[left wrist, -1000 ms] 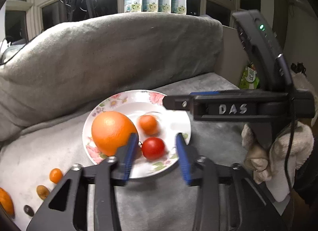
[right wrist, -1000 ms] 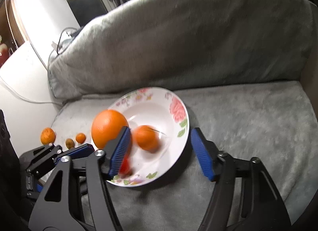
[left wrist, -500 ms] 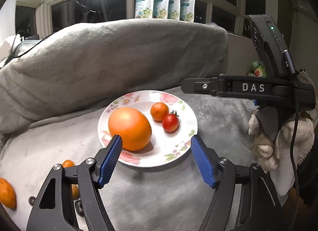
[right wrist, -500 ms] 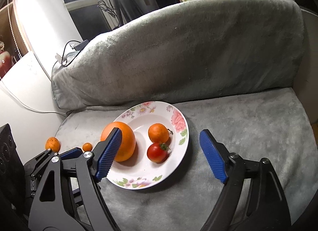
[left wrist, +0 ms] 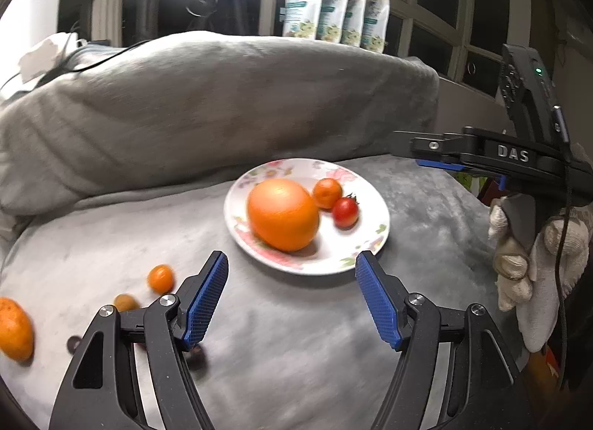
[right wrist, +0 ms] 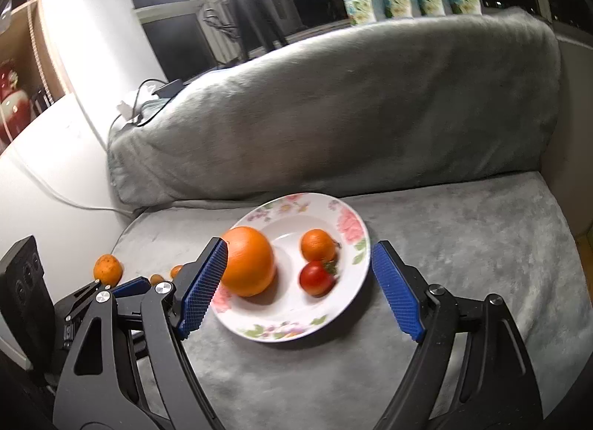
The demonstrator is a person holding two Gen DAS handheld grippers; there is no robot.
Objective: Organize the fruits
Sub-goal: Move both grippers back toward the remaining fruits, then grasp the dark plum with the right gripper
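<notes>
Your left gripper (left wrist: 292,296) and right gripper (right wrist: 300,287) had just spread wide, both empty; three fruits sat in the flowered white plate (left wrist: 374,241). You should have swung left, low, toward the small orange fruit (left wrist: 160,278).

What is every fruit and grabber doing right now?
left gripper: open, empty
right gripper: open, empty
big orange: on the flowered plate
small orange: on plate
red tomato: on plate
loose small fruits: lying on the grey blanket, off the plate
</notes>
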